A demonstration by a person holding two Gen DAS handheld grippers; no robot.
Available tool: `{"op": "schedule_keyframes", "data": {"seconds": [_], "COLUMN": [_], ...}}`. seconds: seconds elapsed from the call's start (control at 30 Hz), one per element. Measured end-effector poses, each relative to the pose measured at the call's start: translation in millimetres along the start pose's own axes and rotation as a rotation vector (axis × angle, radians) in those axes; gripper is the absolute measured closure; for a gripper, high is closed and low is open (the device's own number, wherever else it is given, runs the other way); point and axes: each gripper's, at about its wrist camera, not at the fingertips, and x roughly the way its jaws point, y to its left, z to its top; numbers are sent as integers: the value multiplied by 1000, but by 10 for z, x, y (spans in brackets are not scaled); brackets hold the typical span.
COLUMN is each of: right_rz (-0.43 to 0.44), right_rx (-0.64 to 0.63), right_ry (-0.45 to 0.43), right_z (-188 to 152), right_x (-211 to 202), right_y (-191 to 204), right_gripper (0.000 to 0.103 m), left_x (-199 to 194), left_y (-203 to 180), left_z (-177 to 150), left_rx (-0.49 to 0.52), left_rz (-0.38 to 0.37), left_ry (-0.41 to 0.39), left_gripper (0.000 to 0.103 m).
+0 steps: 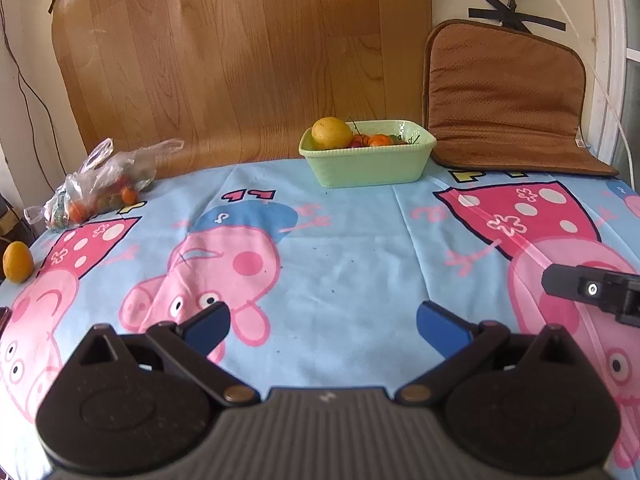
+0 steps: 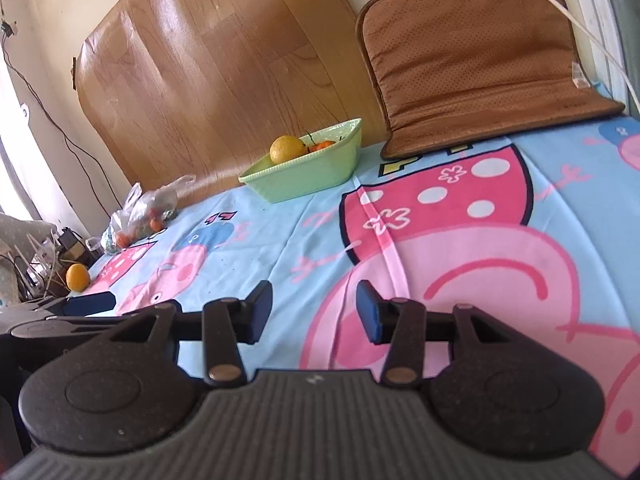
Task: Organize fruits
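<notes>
While both grippers hover with empty fingers, left gripper [image 1: 323, 322] wide, right gripper [image 2: 314, 308] narrower, the loose orange [image 1: 17, 262] at the desk's far-left edge could roll off if nudged.

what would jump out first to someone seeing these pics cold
The loud cartoon pig cloth covering the whole table grabs the eye first. At its far edge a pale green basket holds a big yellow-orange fruit and smaller orange ones. Off to the left lie a clear plastic bag of small fruit and a lone orange fruit near the table's edge.
</notes>
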Motion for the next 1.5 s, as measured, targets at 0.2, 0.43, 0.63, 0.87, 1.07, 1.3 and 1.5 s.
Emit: {"op": "schedule_keyframes", "data": {"seconds": [0.2,0.43,0.63,0.87,1.07,1.3,1.5], "right_rz": [2,15,32,-25,-58,-40,-24], "right_rx": [10,7,-19,-21,-9,-7,-2], "right_ry": [7,20,23,-2,-12,-26,-43], "right_z": [-51,14,-9,18,-6,0,-5], "right_x": [30,175,170,63,-17,-88,-141], "right_y": [17,118,284,254,146,118,62], "right_gripper": [54,54,54,54,54,54,54], "left_x": [99,103,86,115,112,68,44], "left_y": [11,146,292,228,136,0,-130], "left_z": [-11,-59,-79,-52,-85,-48,5], "left_rx": [-16,-45,-70,-55,-35,-16,6], "left_rz": [-25,-6,9,-22,-32,-16,-1], "left_ry": [45,51,44,42,52,44,33], "left_gripper": [0,0,0,0,0,0,0]}}
